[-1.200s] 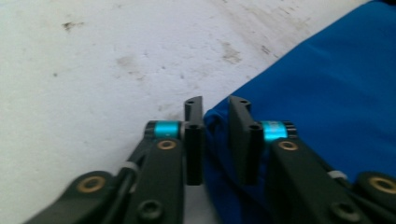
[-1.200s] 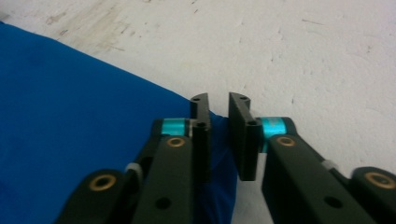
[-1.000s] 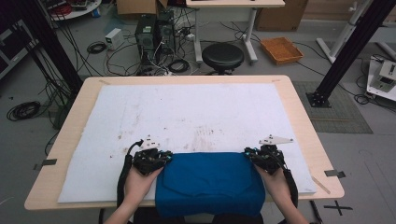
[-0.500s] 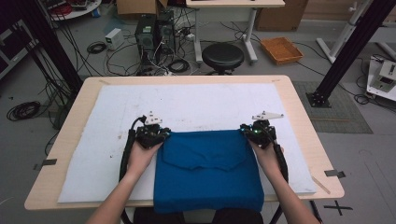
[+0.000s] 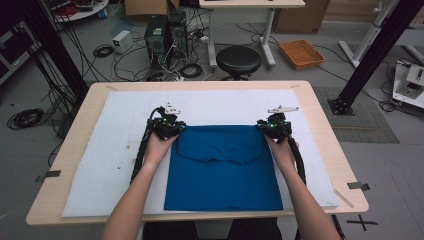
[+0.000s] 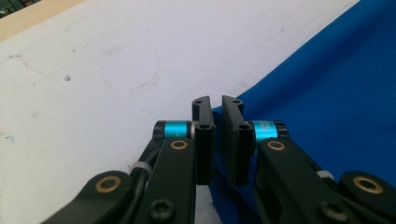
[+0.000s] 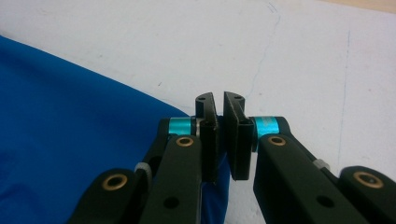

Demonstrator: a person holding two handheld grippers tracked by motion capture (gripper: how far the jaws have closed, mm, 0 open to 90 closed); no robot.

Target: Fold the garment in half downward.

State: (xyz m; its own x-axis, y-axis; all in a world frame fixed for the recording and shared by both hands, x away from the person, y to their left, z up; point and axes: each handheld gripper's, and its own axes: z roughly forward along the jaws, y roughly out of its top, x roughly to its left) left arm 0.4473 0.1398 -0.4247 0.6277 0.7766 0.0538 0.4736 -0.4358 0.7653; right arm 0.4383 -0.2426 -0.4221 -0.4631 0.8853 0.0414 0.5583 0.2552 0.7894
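A person seated at a light wooden table (image 5: 320,130) spreads a blue garment (image 5: 225,170) flat on the white foam mat (image 5: 120,150) that covers most of the tabletop, each hand working a two-jaw gripper. The left gripper (image 5: 172,127) pinches the garment's far left corner and the right gripper (image 5: 270,127) its far right corner, both sets of jaws drawn nearly together on the thin fabric. In the left gripper view the left gripper (image 6: 217,105) has blue cloth caught between its black pads at the very edge of the material, with bare mat (image 6: 116,70) beyond; the right gripper view shows the right gripper (image 7: 218,103) holding its own corner of the garment (image 7: 70,140) the same way. Gripping the two corners well apart appears meant to keep the far edge taut and straight, so the cloth lies without wrinkles. The garment rests in the middle of the mat, its near hem close to the person's edge of the table, a curved flap-like seam running across its upper half. Beyond the table, a black round stool (image 5: 238,60), computer towers (image 5: 162,35) and tangled cables sit on the floor.
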